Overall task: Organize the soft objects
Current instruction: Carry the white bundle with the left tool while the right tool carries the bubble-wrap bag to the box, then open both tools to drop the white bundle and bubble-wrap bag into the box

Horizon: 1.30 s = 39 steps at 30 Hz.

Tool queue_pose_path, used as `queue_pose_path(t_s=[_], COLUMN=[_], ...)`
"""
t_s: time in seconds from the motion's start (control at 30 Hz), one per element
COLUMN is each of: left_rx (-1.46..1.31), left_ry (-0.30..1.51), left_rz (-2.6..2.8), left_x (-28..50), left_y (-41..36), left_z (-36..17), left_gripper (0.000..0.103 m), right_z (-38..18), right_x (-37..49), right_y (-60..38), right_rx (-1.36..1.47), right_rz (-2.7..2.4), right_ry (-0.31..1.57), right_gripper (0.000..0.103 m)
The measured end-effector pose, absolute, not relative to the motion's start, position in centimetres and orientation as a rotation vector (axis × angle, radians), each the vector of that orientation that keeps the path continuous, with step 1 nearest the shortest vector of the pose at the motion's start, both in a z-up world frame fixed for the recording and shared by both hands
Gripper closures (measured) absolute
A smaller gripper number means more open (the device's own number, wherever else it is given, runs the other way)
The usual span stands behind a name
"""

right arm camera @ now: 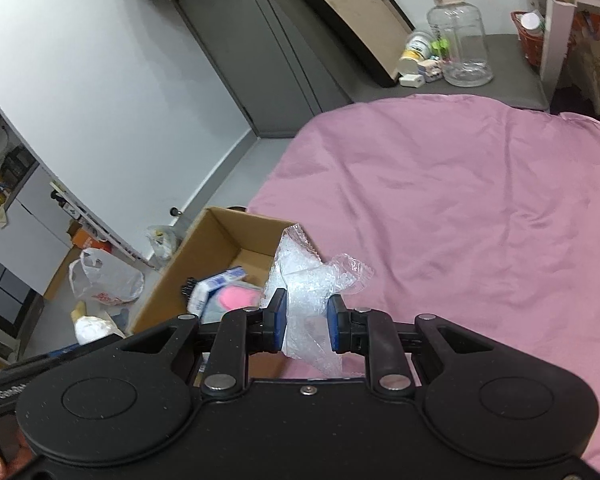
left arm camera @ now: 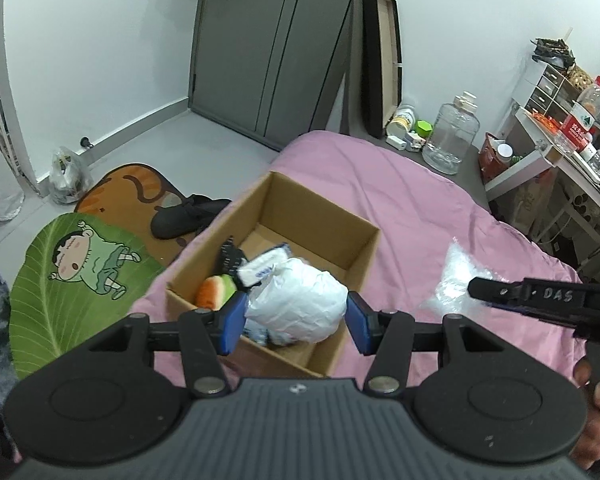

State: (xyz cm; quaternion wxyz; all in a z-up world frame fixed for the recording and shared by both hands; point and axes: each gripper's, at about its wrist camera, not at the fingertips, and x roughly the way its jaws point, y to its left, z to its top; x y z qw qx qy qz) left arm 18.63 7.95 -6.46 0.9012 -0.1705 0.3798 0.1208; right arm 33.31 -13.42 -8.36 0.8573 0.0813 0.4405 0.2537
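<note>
Left wrist view only: leaf-shaped floor mat [left arm camera: 76,280] with a cartoon child, cat-shaped mat [left arm camera: 140,196] behind it, dark shoes [left arm camera: 192,216] on that mat. Cardboard box [left arm camera: 340,240] sits at the left edge of the bed, on the pink sheet [left arm camera: 400,208]. Inside the box this view shows a watermelon-slice plush [left arm camera: 216,294], a black bristled item [left arm camera: 230,258] and a white-and-blue tissue pack [left arm camera: 262,266]; printing on the pack too blurred to read. Left tongs [left arm camera: 296,322] clamp a crumpled white plastic bag bundle [left arm camera: 296,300] over the near part of the box, both blue pads against its sides. Further right, the other tool's finger carries handwritten "DAS" [left arm camera: 556,295]; a red-labelled bottle [left arm camera: 584,120] stands on the white shelf unit, label characters unreadable. Right wrist view only: a pink soft item [right arm camera: 236,298] in the box [right arm camera: 224,232], not seen from the left camera; a white printed carrier bag [right arm camera: 108,280] on the floor. Right tongs [right arm camera: 307,322] are closed narrowly on a clear bubble-wrap sheet [right arm camera: 308,276], held at the box's right wall above the sheet [right arm camera: 460,200]. Partial embossed lettering "Gen.Rob" on the tool at lower left.
</note>
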Motion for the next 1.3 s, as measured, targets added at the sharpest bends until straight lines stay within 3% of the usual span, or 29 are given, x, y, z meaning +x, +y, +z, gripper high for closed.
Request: queue_pose_path(t_s=[0.63, 1.3], left_rx=[-0.359, -0.365], left_ry=[0.802, 0.826], left_rz=[0.266, 0.165], left_x=[19.8, 27.7], left_y=[14.3, 15.2], left_z=[-7.5, -9.8], left_gripper=[0.051, 0.050], right_z=[-8.6, -9.5], right_x=[33.5, 35.6], right_y=[-7.3, -4.7], right_rx=[0.134, 0.095], right_rz=[0.589, 0.563], right_ry=[0.935, 0.965], right_gripper=[0.082, 0.082])
